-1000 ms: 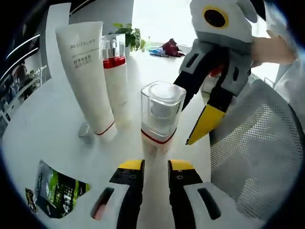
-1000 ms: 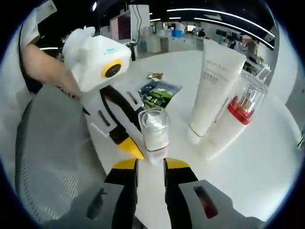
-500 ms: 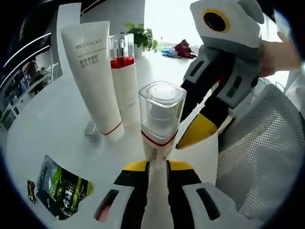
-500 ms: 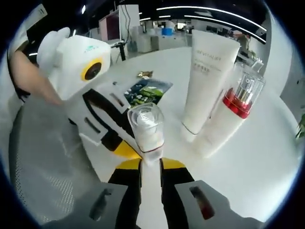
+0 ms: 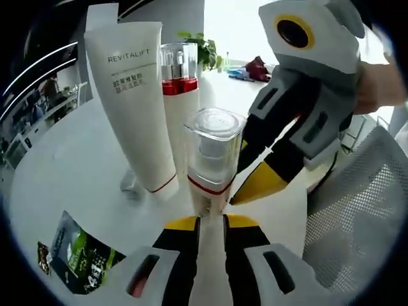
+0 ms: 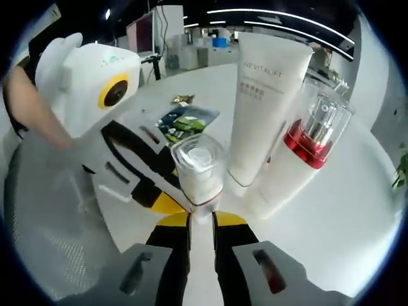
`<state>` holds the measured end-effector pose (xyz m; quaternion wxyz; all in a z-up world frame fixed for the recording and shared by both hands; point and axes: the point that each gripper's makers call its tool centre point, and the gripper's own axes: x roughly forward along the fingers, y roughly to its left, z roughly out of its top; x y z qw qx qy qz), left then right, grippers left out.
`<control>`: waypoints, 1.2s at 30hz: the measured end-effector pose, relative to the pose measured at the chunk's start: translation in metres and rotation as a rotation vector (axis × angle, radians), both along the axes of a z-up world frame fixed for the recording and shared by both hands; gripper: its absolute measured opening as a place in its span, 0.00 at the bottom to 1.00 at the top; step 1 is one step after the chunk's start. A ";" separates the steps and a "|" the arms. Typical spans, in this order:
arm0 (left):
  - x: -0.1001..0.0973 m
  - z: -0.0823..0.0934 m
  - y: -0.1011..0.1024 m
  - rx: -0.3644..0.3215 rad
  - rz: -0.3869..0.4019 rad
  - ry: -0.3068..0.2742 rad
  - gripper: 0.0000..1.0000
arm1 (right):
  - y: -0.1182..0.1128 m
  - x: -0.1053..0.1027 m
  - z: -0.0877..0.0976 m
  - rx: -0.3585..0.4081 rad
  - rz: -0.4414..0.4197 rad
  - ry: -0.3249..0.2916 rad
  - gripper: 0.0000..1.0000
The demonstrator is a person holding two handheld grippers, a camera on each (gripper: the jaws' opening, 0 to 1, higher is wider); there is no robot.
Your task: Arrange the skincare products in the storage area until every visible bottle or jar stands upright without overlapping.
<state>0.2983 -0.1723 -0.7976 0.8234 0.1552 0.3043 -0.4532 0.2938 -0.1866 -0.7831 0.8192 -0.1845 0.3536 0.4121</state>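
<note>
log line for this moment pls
left gripper: shut on small clear-capped white pump bottle | right gripper: shut on same bottle | tall white REVITALIFT tube: upright | red-collared white bottle: upright beside tube

"revitalift" printed on the white tube (image 5: 134,102).

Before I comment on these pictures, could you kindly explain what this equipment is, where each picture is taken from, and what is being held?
A person holds a two-jaw tool in each hand, and a fisheye camera rides on each, looking along its jaws. In the left gripper view, the left tool closes on a small clear-capped bottle standing on the white table; the right tool comes in from the right. In the right gripper view, the right tool grips that same bottle. Behind it stand a white Revitalift tube and a red-collared pump bottle. A green sachet lies flat nearby.
</note>
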 end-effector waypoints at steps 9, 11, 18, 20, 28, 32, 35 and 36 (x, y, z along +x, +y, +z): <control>0.018 -0.001 -0.001 -0.001 0.016 -0.009 0.14 | -0.002 0.016 -0.002 -0.004 -0.015 -0.013 0.14; 0.019 -0.001 -0.001 0.001 0.018 -0.012 0.14 | -0.002 0.018 -0.001 -0.003 -0.016 -0.016 0.14; 0.025 -0.001 -0.001 0.005 0.017 -0.020 0.15 | -0.001 0.023 -0.001 -0.002 -0.029 -0.019 0.15; 0.028 -0.001 -0.001 0.009 0.016 -0.022 0.15 | 0.000 0.024 -0.001 0.000 -0.033 -0.019 0.15; 0.030 -0.002 0.000 0.013 0.014 -0.025 0.15 | 0.000 0.026 -0.003 -0.001 -0.036 -0.015 0.15; 0.029 -0.002 0.000 0.015 0.012 -0.028 0.15 | 0.000 0.026 -0.005 -0.001 -0.039 -0.010 0.15; 0.029 -0.002 0.000 0.018 0.010 -0.029 0.15 | 0.000 0.025 -0.006 -0.001 -0.039 -0.005 0.15; 0.029 -0.002 0.000 0.020 0.010 -0.030 0.15 | 0.000 0.025 -0.007 -0.001 -0.039 -0.005 0.15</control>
